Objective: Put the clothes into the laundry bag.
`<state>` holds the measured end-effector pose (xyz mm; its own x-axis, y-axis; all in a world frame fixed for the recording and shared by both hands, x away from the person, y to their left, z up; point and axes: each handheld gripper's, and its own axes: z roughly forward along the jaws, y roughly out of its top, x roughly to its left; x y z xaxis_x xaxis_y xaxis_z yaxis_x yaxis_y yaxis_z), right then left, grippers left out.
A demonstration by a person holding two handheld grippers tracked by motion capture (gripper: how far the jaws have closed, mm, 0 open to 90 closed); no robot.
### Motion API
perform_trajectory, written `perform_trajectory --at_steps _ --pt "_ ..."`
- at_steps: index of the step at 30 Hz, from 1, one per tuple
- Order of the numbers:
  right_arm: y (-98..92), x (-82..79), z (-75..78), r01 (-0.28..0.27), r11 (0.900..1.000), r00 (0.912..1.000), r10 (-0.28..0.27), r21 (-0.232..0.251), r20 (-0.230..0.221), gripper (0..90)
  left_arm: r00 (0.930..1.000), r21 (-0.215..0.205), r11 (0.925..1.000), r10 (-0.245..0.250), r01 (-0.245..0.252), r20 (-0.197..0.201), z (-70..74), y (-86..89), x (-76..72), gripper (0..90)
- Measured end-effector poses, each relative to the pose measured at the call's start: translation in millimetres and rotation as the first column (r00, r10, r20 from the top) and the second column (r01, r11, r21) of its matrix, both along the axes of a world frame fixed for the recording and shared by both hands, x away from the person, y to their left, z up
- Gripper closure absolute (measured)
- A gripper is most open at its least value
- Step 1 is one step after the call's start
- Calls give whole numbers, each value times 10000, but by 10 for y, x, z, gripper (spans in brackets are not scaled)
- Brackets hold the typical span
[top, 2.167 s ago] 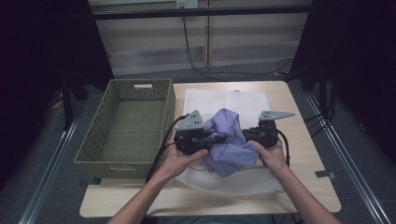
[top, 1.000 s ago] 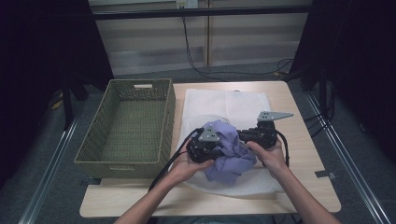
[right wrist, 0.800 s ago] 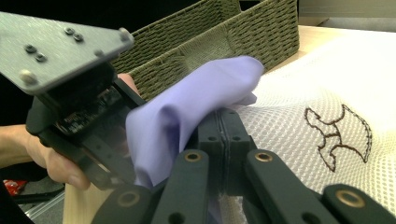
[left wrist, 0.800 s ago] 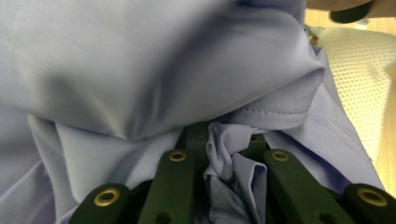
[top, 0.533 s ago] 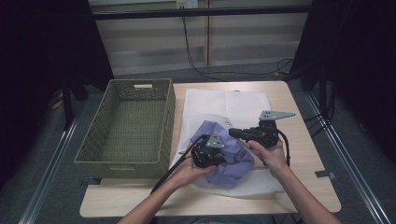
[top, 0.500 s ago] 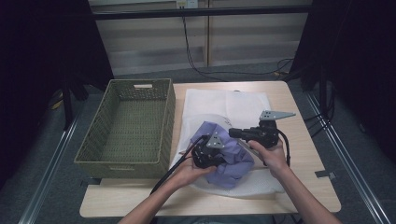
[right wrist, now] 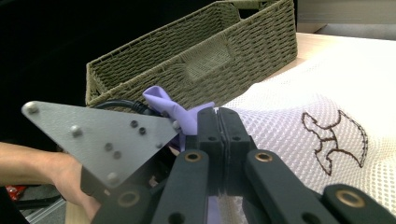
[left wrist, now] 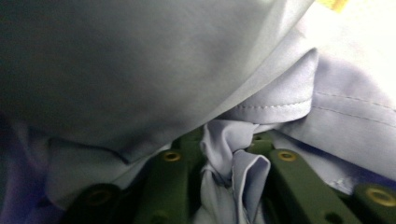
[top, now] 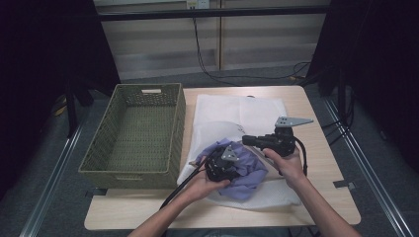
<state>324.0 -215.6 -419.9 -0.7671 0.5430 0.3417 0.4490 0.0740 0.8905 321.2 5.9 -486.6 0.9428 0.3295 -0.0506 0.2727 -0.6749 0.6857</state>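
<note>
From the high view, your left gripper (top: pixel 228 165) sits low at the near middle of the table (top: pixel 321 197), buried in the bunched purple garment (top: pixel 249 170). That garment lies on the white mesh bag (top: pixel 237 111), which spreads away toward twelve o'clock. Your right gripper (top: pixel 252 140) is at about two o'clock from the left one, just beside it, its tips at the garment's far edge and its grey plate sticking out to three o'clock. The woven basket (top: pixel 133 133) stands at nine o'clock from the garment, beside the bag's left edge.

In the left gripper view, a twisted fold of the purple garment (left wrist: pixel 233 163) runs down between your gripper's two jaws, with more of the cloth draped overhead from ten to two o'clock. The jaws have just been opening, and they stand a little apart with the fold between them; whether they still press on it I cannot tell.

In the right gripper view, your right gripper (right wrist: pixel 218 116) has its jaws pressed together. A tuft of the purple garment (right wrist: pixel 163 100) pokes up at ten o'clock from the tips. The mesh bag (right wrist: pixel 289 116) lies at three o'clock, the basket (right wrist: pixel 201 51) at twelve.
</note>
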Motion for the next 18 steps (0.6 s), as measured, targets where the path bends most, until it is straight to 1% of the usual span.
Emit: perform_trajectory --at_steps 1,2,4,5,6,8,9,10,11,12,13,14,16,18 --pt "1 0 -1 1 10000 10000 -1 4 -11 891 10000 24 10000 -29 29 44 0 -4 -4 727" --pt "-1 3 -3 15 10000 10000 -15 9 -3 891 9999 287 9995 -103 100 107 18 1 -3 726" --pt "-3 4 -3 9 10000 10000 -9 23 -8 891 9997 57 9999 -143 144 -197 46 19 -1 727" --pt "-3 4 -3 9 10000 10000 -9 23 -8 891 9997 57 9999 -143 144 -197 46 19 -1 698" --pt "-6 -1 1 13 10000 10000 -13 36 -27 891 9997 -96 9999 -132 130 -221 51 27 -2 698" --pt "-12 3 2 37 10000 10000 -37 29 -8 891 9992 -190 9997 -175 168 -370 80 37 -4 649" --pt "-15 6 0 41 10000 10000 -41 54 -20 891 9991 -240 9994 -276 269 -323 94 45 -10 640" --pt "-16 7 -3 49 10000 10000 -49 54 -42 892 9990 -178 9991 -391 387 -232 119 55 -15 629" --pt "-16 8 -4 51 10000 10000 -51 50 -57 891 9991 -321 9989 -337 328 -270 140 62 -28 613" --pt "-15 8 -4 57 10000 10000 -56 42 -57 892 9986 -402 9985 -384 369 -371 165 72 -35 599" --pt "-14 9 -4 58 10000 10000 -58 43 -57 891 9982 -500 9974 -541 527 -271 194 82 -46 583" --pt "-14 10 -4 62 10000 10000 -61 50 -51 891 9981 -551 9971 -545 529 -270 228 98 -67 570" --pt "-15 10 -4 65 10000 10000 -65 41 -60 892 9974 -864 9945 -631 599 -349 301 146 -98 551" --pt "-17 14 -7 66 10000 10000 -66 46 -50 891 9977 -923 9940 -617 589 -274 374 195 -120 530"
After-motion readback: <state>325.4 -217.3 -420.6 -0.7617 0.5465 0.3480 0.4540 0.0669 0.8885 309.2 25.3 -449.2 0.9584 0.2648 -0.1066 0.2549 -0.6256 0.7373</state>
